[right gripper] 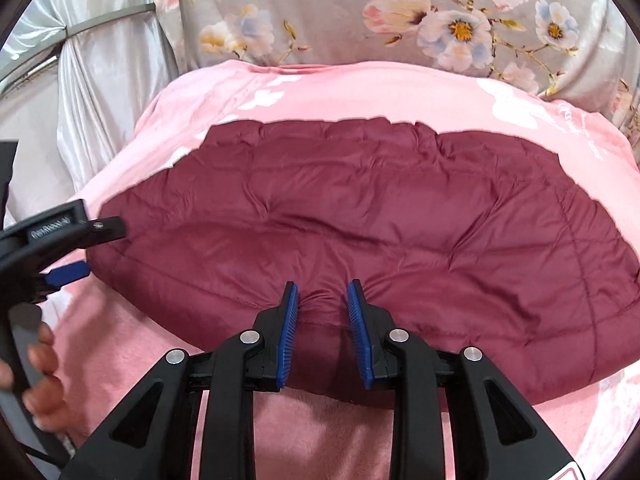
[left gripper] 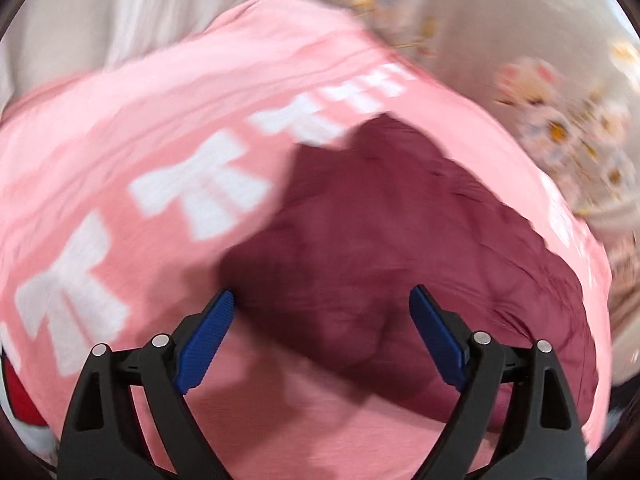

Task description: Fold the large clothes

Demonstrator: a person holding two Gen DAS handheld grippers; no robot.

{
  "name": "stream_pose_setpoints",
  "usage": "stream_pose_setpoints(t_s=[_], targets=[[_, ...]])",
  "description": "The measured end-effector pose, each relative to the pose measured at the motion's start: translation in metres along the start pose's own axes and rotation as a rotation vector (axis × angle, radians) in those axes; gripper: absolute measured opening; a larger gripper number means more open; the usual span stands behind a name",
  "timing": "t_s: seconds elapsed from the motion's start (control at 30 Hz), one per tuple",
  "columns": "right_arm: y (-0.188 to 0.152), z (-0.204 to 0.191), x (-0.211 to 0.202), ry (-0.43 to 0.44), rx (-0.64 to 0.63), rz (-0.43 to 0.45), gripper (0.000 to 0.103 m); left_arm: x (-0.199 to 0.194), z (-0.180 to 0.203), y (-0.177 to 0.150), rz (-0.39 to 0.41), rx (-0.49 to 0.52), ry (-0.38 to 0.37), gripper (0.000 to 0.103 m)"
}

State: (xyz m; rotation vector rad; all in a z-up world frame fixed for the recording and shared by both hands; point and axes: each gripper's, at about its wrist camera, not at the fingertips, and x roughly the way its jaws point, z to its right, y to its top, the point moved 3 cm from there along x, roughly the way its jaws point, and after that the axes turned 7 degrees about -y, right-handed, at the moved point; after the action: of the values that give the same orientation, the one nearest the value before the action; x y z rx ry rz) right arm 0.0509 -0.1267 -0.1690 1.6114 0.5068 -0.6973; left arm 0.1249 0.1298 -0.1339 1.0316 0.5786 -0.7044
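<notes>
Jacket [right gripper: 360, 208], a maroon quilted one, lay flattened on a pink blanket [right gripper: 360, 88] over what looked like a bed, its long axis running side to side across the right wrist view.

At the left, a hand [right gripper: 40, 364] gripped the handle of the left claw [right gripper: 86, 246], which sat at the jacket's left end. In its own blurred view the left claw [left gripper: 322, 300] was spread wide with nothing between its pads [left gripper: 206, 340]; the jacket [left gripper: 380, 240] lay just ahead of and beneath them, apart from both. White lettering [left gripper: 192, 196] on the blanket ran off to that claw's left.

In the middle, the right claw [right gripper: 322, 286] stood at the jacket's near edge, pads [right gripper: 288, 336] fairly close together with a small ridge of maroon fabric bunched between them. It seemed to be pinching that fold, though whether the pads truly pressed on it was hard to tell.

To the right, the jacket stretched well away from both claws, its far end unheld. Beyond, floral bedding [right gripper: 460, 28] rose behind the blanket.

Judging from this, the coming fold turned on the jacket's length: the right claw had the near hem, the left claw was nearer the left end, and the right end lay farthest from either.
</notes>
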Motion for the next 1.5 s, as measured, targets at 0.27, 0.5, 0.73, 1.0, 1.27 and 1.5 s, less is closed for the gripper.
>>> stream_pose_setpoints(t_s=[0.27,0.5,0.73,1.0,1.27,1.5], targets=[[-0.004,-0.006,0.006,-0.019,-0.026,-0.006,0.027,0.012,-0.027,-0.005,-0.013,-0.148,0.012,0.091],[-0.004,-0.003,0.009,-0.002,-0.010,-0.021,0.027,0.025,0.001,0.000,-0.061,-0.089,-0.067,0.062],[0.000,0.011,-0.016,0.004,0.058,0.004,0.025,-0.021,0.046,0.013,-0.008,0.027,-0.159,0.019],[-0.012,0.023,-0.021,0.024,0.040,-0.040,0.024,-0.090,0.131,0.008,0.069,0.235,-0.328,0.015],[-0.009,0.055,-0.030,0.182,0.157,-0.054,0.023,-0.117,0.258,-0.043,0.036,0.539,-0.490,0.014],[-0.036,0.138,-0.095,-0.074,0.179,0.004,0.023,-0.087,0.336,-0.103,-0.071,0.669,-0.491,0.015]])
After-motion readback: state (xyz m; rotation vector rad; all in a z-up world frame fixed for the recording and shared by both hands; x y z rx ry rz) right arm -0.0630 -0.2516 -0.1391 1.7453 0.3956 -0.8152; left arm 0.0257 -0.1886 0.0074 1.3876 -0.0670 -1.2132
